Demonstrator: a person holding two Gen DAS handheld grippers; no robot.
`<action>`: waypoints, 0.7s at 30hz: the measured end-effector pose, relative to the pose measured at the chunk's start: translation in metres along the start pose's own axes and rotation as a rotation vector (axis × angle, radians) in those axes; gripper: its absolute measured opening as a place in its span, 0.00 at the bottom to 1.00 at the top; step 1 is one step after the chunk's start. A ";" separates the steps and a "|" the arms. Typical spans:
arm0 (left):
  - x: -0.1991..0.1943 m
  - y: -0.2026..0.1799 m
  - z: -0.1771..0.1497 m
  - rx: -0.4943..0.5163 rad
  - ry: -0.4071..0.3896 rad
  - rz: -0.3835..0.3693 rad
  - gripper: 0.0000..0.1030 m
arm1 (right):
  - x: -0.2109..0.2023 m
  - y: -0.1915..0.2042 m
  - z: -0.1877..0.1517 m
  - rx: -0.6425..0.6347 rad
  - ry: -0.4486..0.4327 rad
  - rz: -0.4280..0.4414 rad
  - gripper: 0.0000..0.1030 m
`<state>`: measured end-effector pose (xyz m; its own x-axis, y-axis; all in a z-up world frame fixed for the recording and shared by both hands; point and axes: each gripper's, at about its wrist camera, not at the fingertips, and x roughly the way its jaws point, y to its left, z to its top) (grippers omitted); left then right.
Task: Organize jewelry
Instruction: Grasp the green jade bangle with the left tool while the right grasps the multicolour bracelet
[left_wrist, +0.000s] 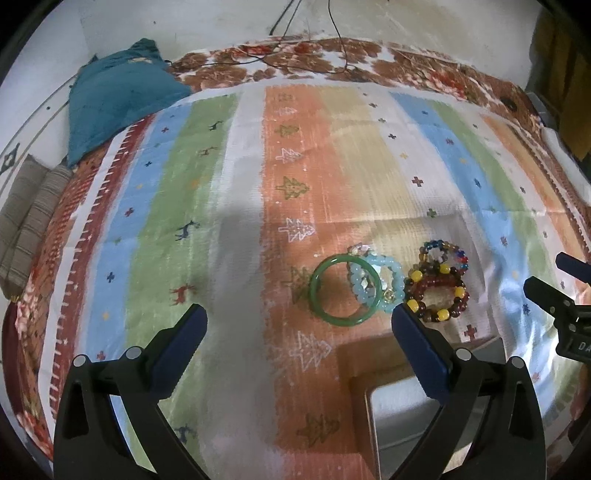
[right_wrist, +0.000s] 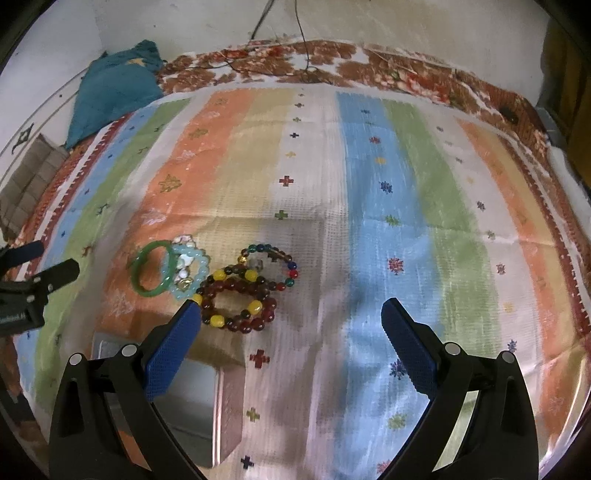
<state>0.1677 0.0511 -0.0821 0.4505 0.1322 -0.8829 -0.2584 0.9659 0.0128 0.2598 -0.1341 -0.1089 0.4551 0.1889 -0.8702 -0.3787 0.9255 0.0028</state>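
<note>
Left gripper (left_wrist: 297, 328) and right gripper (right_wrist: 290, 321), both with fingers spread wide and holding nothing, above a striped cloth (right_wrist: 369, 184). The jewelry lies between the two: a green bangle (left_wrist: 345, 291) overlapped by a pale blue bead bracelet (left_wrist: 380, 282), with a red-and-yellow bead bracelet (right_wrist: 238, 301) and a multicoloured bead bracelet (right_wrist: 273, 264) touching beside it. A box (right_wrist: 199, 402) sits below the right gripper's left finger.
</note>
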 end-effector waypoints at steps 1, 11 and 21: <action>0.004 0.000 0.002 -0.002 0.005 0.001 0.92 | 0.006 0.000 0.001 0.001 0.014 -0.003 0.96; 0.047 -0.001 0.014 -0.002 0.079 0.015 0.85 | 0.053 -0.007 0.015 0.018 0.077 -0.021 0.96; 0.076 -0.006 0.023 0.023 0.127 0.011 0.71 | 0.083 -0.006 0.025 0.014 0.113 -0.039 0.96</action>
<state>0.2228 0.0608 -0.1384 0.3351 0.1148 -0.9352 -0.2423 0.9697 0.0322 0.3202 -0.1159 -0.1683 0.3751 0.1150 -0.9198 -0.3508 0.9361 -0.0260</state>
